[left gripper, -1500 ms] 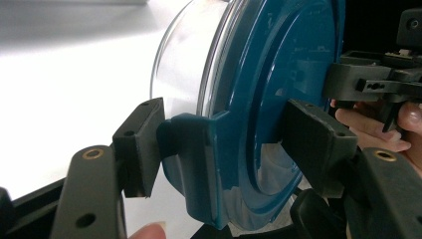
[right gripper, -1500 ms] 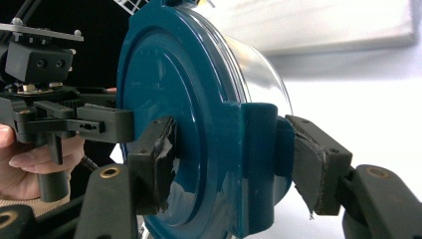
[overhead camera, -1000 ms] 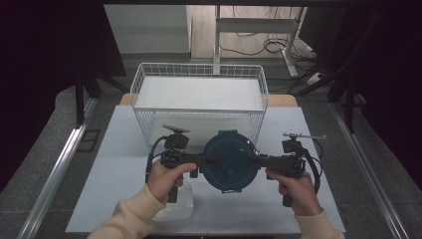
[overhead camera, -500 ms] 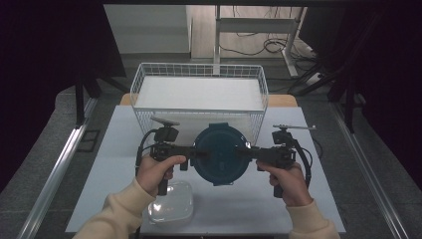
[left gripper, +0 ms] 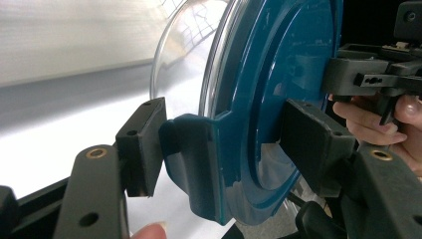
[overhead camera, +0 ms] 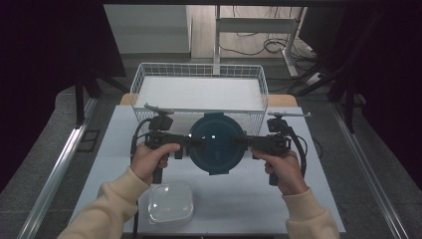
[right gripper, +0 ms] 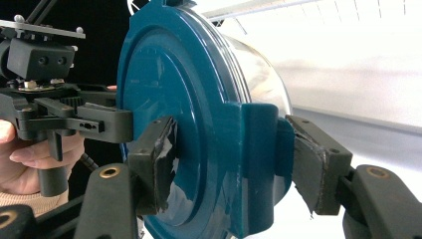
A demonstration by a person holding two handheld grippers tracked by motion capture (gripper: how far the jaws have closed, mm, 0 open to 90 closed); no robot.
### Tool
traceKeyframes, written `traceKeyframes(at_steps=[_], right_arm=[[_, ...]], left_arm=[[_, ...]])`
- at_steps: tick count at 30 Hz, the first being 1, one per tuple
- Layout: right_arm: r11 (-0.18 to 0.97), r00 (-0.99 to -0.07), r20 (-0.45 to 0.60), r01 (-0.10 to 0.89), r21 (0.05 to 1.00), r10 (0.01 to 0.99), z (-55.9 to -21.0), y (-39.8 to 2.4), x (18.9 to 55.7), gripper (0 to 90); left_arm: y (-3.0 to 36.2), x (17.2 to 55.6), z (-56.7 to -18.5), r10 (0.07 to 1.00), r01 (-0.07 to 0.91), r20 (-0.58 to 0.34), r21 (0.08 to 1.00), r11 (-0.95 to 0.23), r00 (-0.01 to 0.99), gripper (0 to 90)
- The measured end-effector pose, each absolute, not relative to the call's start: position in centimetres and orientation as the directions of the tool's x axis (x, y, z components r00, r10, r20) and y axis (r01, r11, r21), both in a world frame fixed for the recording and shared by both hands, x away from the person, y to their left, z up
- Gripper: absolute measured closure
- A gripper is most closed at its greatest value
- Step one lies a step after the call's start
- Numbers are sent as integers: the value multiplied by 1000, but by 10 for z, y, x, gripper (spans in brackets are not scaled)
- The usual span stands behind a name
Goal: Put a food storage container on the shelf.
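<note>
In my left gripper view the blue lid (left gripper: 278,94) runs off the top edge, and the clear bowl (left gripper: 184,45) under it blurs into glare. In my right gripper view the lid hides most of that bowl, and the wire basket (right gripper: 358,15) is washed out
</note>
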State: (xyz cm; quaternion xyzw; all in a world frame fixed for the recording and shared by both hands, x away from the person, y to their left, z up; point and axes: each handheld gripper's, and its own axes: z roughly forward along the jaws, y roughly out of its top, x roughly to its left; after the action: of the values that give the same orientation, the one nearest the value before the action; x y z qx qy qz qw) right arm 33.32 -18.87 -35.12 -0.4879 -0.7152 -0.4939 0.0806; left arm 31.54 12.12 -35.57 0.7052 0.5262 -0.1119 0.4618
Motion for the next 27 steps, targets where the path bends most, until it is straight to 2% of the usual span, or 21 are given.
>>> traceKeyframes(at_steps=[27], right_arm=[[50,-545,574,751,659,611,-317,-168,361,393]], left_arm=[[145,343,-323,623,831,-652,556,7,432,370]])
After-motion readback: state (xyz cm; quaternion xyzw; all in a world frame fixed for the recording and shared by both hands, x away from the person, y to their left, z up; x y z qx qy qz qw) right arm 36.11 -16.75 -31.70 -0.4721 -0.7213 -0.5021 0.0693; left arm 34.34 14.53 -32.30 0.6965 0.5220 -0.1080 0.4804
